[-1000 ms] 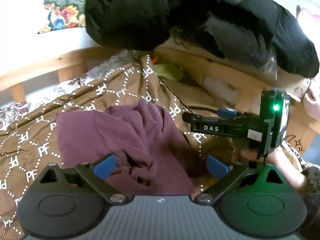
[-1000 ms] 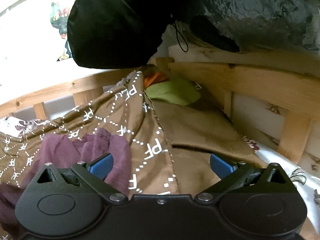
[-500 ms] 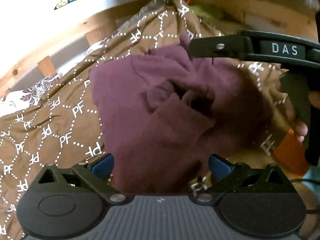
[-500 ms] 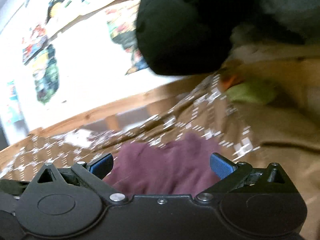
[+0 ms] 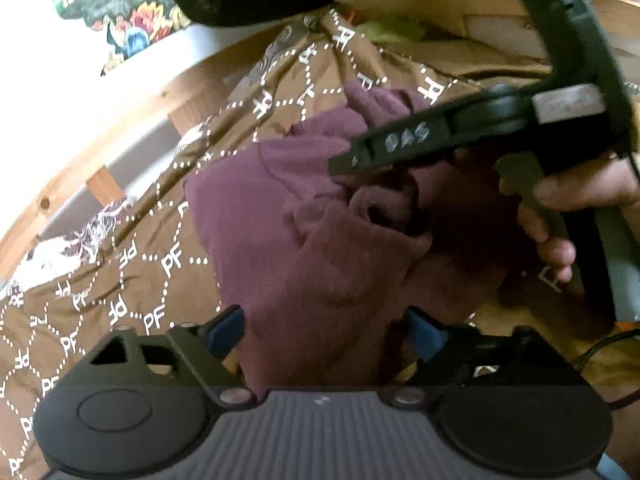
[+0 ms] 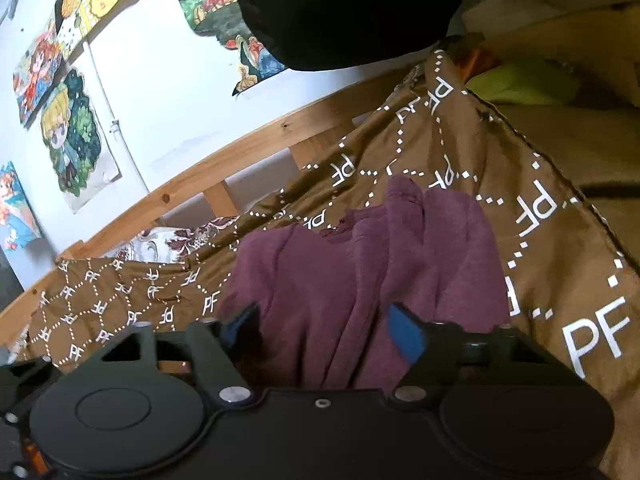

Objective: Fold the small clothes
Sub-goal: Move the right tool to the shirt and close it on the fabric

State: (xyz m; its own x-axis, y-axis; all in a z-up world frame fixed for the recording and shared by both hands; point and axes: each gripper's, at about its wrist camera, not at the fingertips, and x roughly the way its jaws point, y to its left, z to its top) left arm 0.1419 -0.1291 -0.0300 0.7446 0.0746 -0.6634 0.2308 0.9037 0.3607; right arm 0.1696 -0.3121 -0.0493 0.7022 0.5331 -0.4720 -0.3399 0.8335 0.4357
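A crumpled maroon garment lies on a brown blanket printed with white "PF" letters. My left gripper is open, its blue pads on either side of the garment's near edge. My right gripper is also open, with the garment between its pads. In the left wrist view the right gripper's black body reaches over the garment from the right, held by a hand.
A wooden bed rail runs along the white wall with cartoon posters. A black jacket hangs above. A green cloth lies at the far corner.
Both grippers have come down close to the maroon garment. The right gripper swung left over it. Both jaws have narrowed slightly around the cloth.
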